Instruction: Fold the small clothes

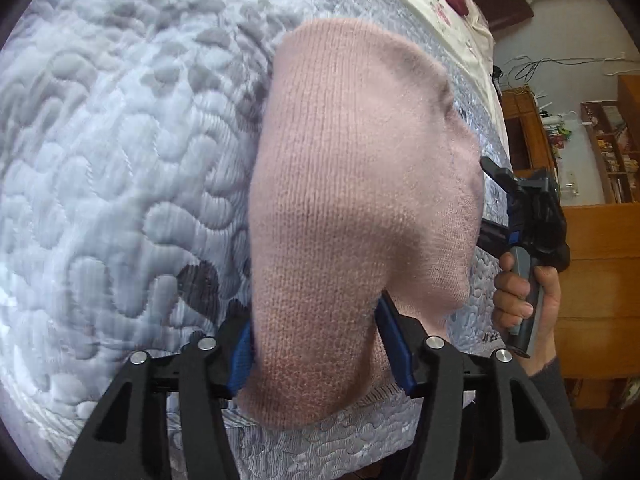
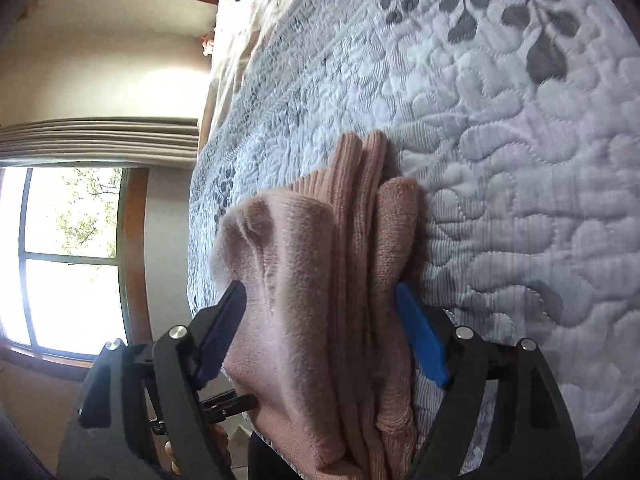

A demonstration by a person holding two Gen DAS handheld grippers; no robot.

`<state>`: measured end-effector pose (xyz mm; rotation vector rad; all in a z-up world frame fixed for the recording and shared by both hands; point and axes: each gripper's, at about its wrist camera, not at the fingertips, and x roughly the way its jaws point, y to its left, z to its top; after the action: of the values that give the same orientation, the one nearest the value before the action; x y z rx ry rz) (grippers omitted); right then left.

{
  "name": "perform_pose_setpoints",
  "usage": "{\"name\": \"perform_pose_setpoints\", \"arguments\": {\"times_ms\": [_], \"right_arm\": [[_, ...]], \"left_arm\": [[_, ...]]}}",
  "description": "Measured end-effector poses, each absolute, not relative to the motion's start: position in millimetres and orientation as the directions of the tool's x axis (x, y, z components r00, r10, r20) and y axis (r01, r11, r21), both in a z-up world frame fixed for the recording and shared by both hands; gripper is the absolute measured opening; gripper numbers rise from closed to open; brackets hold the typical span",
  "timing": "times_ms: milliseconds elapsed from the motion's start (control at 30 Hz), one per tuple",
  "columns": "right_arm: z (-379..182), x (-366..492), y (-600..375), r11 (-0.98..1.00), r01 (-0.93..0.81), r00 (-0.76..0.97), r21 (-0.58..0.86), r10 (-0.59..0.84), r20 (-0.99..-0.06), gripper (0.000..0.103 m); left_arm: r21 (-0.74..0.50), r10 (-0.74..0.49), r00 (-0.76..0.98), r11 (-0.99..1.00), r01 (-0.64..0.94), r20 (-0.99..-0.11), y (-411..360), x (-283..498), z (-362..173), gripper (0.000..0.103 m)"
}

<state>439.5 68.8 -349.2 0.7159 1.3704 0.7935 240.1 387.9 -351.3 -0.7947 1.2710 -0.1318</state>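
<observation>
On the far left we see the quilted bedspread [image 1: 120, 140], pale blue-grey with stitched leaf shapes, filling most of the left wrist view. Moving right, the pink knitted garment [image 1: 360, 200] rises from our left gripper [image 1: 316, 344], whose blue-padded fingers [image 1: 394, 344] sit either side of a thick wad of the knit and press against it (so we read that gripper as clamped on the garment). Just right of the cloth, the right gripper [image 1: 520, 216] shows as a black body with a hand [image 1: 524, 300] wrapped around its grey handle, near the bed's right edge; wooden shelves [image 1: 608, 152] stand well beyond. In the right wrist view a window [image 2: 68, 256] lies at left, then the garment [image 2: 332, 300] folded in several layers on the bedspread [image 2: 500, 140], bunched between the right gripper's [image 2: 320, 340] blue pads [image 2: 420, 344], which stand wide apart yet touch the bundle on both sides, holding it.
</observation>
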Motion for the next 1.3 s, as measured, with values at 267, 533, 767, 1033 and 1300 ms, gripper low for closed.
{"name": "perform_pose_setpoints", "arguments": {"times_ms": [267,533,767,1033,1300], "right_arm": [[-325,418,94,0.652,-0.255,0.004,0.714,0.739,-0.674,0.046],[-352,428,68,0.757,-0.191,0.123,0.625,0.651,-0.749,0.014],[-340,427,88,0.733,-0.283,0.083,0.618,0.661,-0.746,0.022],[-291,390,127,0.704,-0.498,0.106,0.507,0.63,-0.77,0.024],[-314,385,124,0.748,-0.501,0.076,0.436,0.539,-0.839,0.004]], "left_arm": [[-0.717,-0.598,0.499,0.693,-0.071,-0.627,369,216,-298,0.058],[-0.798,-0.716,0.389,0.596,-0.092,-0.58,333,231,-333,0.054],[-0.811,-0.671,0.53,0.583,-0.054,-0.518,409,295,-296,0.054],[-0.754,-0.664,0.4,0.646,-0.119,-0.632,413,343,-354,0.031],[-0.731,-0.641,0.439,0.68,-0.055,-0.629,416,310,-311,0.019]]}}
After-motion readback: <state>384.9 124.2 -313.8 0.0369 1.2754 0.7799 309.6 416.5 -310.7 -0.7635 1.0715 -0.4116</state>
